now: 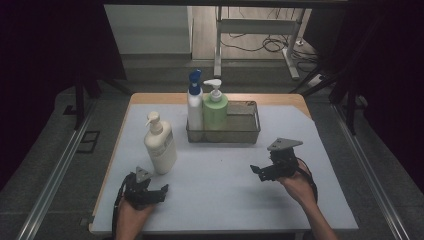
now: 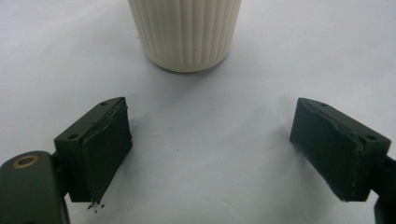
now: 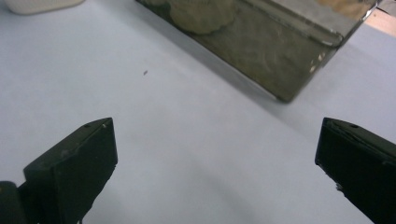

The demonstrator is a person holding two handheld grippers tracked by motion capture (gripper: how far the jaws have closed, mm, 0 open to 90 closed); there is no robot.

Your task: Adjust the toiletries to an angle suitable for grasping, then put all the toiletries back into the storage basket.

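though apart: three bottles (image 1: pixel 160 145), one basket (image 1: pixel 250 131)

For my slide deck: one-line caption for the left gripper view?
Open left gripper faces the ribbed cream bottle standing on the table.

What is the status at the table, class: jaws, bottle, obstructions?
Left gripper open, empty. Right gripper open, empty. Cream pump bottle upright, outside basket. Nothing between left gripper and bottle.
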